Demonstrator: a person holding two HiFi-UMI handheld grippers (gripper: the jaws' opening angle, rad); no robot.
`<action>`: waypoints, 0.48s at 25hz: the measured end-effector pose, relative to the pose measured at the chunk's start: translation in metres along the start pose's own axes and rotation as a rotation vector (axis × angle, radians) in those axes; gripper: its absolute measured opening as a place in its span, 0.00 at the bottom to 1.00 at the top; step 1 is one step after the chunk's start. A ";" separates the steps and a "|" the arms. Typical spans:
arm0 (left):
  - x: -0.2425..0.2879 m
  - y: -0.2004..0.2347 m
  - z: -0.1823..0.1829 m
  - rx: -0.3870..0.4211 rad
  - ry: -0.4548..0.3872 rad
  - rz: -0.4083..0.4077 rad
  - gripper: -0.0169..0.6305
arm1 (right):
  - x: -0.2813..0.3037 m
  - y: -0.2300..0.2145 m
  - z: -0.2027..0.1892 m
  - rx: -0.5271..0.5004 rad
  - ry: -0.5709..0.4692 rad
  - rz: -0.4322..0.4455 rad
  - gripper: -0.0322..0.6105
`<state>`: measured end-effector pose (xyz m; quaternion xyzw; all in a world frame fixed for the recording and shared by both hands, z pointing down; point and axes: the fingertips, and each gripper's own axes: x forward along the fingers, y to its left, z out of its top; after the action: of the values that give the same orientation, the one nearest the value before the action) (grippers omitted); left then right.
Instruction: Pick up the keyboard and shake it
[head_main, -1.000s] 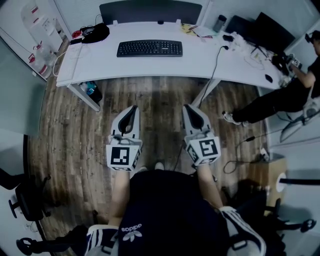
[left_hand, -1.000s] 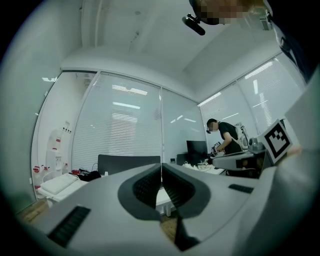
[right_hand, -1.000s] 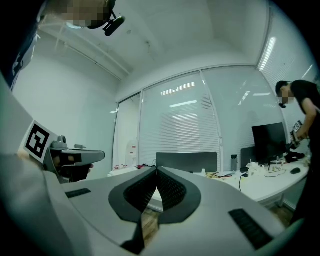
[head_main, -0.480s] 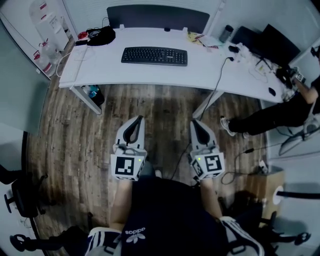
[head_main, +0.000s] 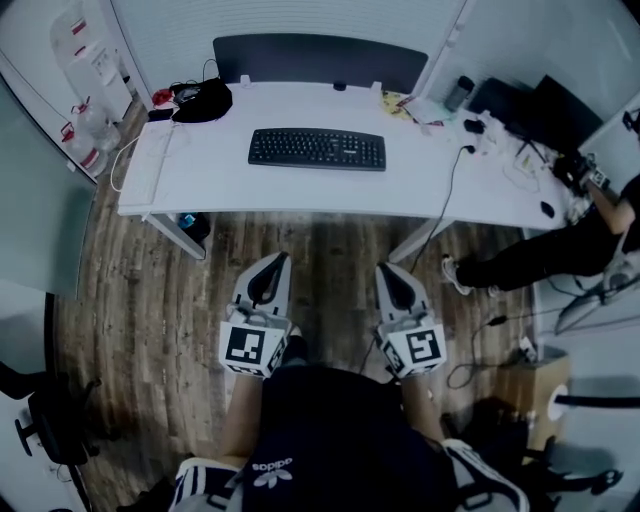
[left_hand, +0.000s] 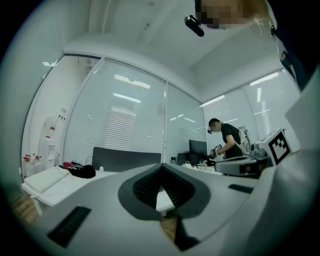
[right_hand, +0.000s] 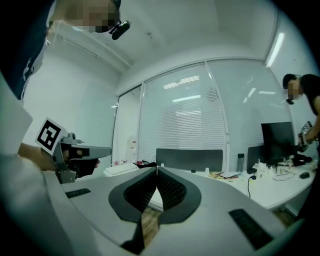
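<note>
Obs: keyboard (head_main: 317, 149) lies flat mid-desk (head_main: 200, 180), untouched, well ahead of both tongs. L gripper (head_main: 276, 262) & R gripper (head_main: 386, 270) pressed together, empty, level above floor (head_main: 140, 290), aimed deskward. Prob. paired for two-sided lift.

long white curved desk (head_main: 250, 190): spans the upper part of the view above a brown wooden plank floor (head_main: 140, 290).
black plastic keyboard (head_main: 317, 148): flat at the desk's middle, parallel to its front edge.
black soft bundle (head_main: 203, 100): on the desk's back left corner.
dark grey partition panel (head_main: 318, 62): upright along the desk's back edge.
thin black cable (head_main: 449, 190): drops over the desk's front edge, right of the keyboard.
left gripper (head_main: 277, 258): white shell, marker cube; in front of the desk, pointing at it, jaws together, empty.
right gripper (head_main: 386, 268): beside the left, same pose, jaws together, empty.
seated person in dark clothes (head_main: 560, 250): at the desk's right end.
</note>
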<state>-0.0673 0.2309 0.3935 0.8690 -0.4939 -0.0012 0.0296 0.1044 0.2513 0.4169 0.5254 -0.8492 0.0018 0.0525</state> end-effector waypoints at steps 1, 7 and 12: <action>0.005 0.010 -0.001 0.001 0.007 -0.003 0.03 | 0.008 -0.002 0.002 -0.003 0.000 -0.012 0.06; 0.029 0.050 0.001 0.002 0.007 -0.017 0.03 | 0.051 -0.002 0.009 0.005 -0.012 -0.037 0.06; 0.037 0.071 0.004 0.010 0.009 -0.021 0.03 | 0.070 0.004 0.009 0.008 -0.009 -0.046 0.06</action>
<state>-0.1090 0.1628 0.3943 0.8743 -0.4846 0.0049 0.0276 0.0687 0.1900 0.4148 0.5452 -0.8370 0.0016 0.0466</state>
